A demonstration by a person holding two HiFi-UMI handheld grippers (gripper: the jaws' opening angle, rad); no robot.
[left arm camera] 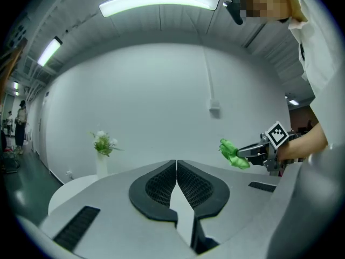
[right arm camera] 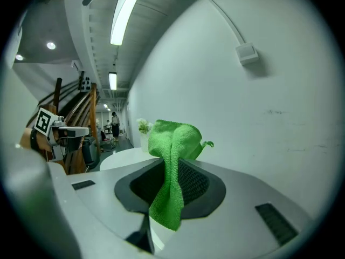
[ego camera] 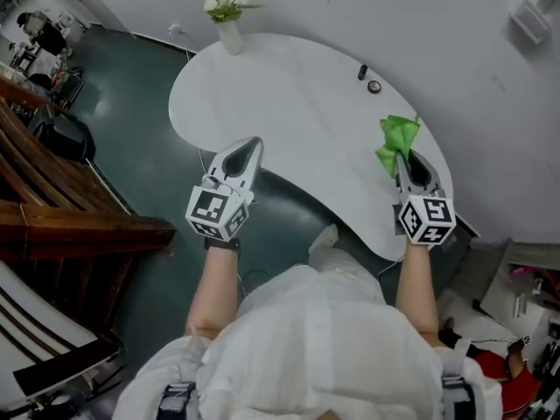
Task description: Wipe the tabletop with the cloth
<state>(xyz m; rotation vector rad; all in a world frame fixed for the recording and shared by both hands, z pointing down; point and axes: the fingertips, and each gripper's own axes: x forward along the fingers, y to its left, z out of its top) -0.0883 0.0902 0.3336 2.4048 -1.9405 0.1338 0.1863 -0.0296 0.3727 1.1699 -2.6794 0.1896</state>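
White-clad torso (ego camera: 324,339) fills the bottom of the frame, with both forearms reaching from it toward the curved white desk (ego camera: 289,103). Right claw (ego camera: 401,159), right of frame, is clenched on the green cloth (ego camera: 395,138). It pinches the cloth mid-fold, one bunch standing past the jaws and a tail hanging loose, probably to leave a pad free for rubbing. The cloth sits over the desk's near right lobe; contact with the surface is unclear. Left claw (ego camera: 254,147) has its jaws pressed together on nothing, at the desk's inner curve, seemingly clear of the wiping path. Flower vase (ego camera: 229,33) at top centre and two small dark items (ego camera: 368,79) at upper right would obstruct a sweep.
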